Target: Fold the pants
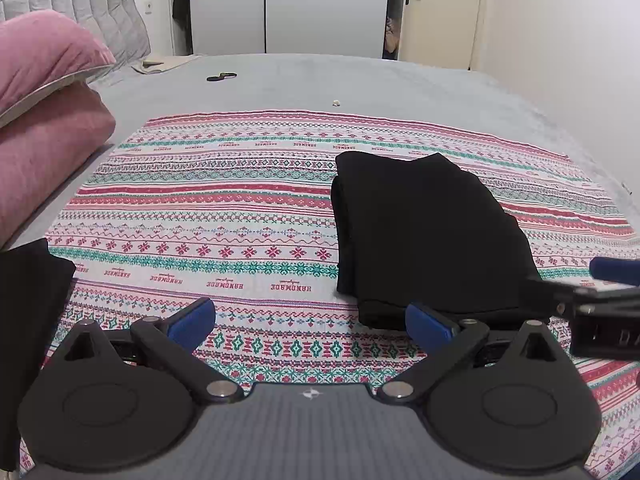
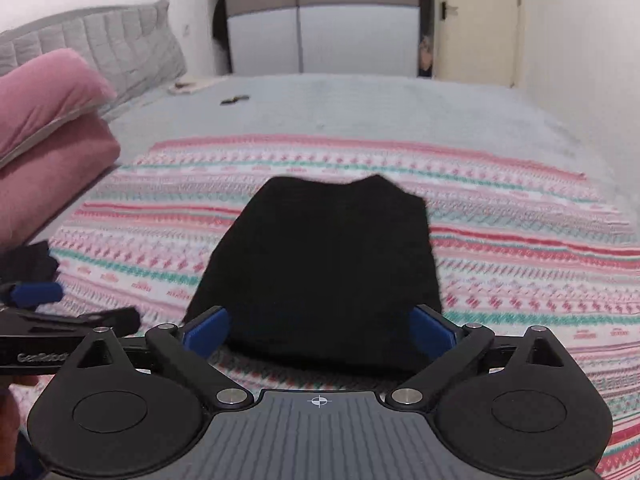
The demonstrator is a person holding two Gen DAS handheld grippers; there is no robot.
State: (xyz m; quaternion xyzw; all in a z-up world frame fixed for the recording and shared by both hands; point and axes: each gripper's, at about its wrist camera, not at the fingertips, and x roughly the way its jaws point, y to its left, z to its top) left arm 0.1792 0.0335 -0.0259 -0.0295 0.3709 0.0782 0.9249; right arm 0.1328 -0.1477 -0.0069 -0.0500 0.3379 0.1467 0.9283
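Observation:
The black pants [image 1: 424,232] lie folded into a compact stack on the patterned cloth [image 1: 224,208]; they also show in the right wrist view [image 2: 324,264]. My left gripper [image 1: 310,322] is open and empty, low over the cloth, just left of the stack's near edge. My right gripper [image 2: 320,330] is open and empty, its blue pads [image 2: 206,332] spread to either side of the stack's near edge. The right gripper also shows at the right edge of the left wrist view [image 1: 600,300]. The left gripper shows at the left in the right wrist view [image 2: 36,320].
The patterned cloth [image 2: 520,264] covers a grey bed [image 1: 360,80]. Pink pillows [image 1: 44,92] are stacked at the left. Another black garment [image 1: 28,304] lies at the near left. A small dark object [image 1: 221,77] lies far back. A wardrobe [image 1: 288,8] and a door [image 1: 436,12] stand behind.

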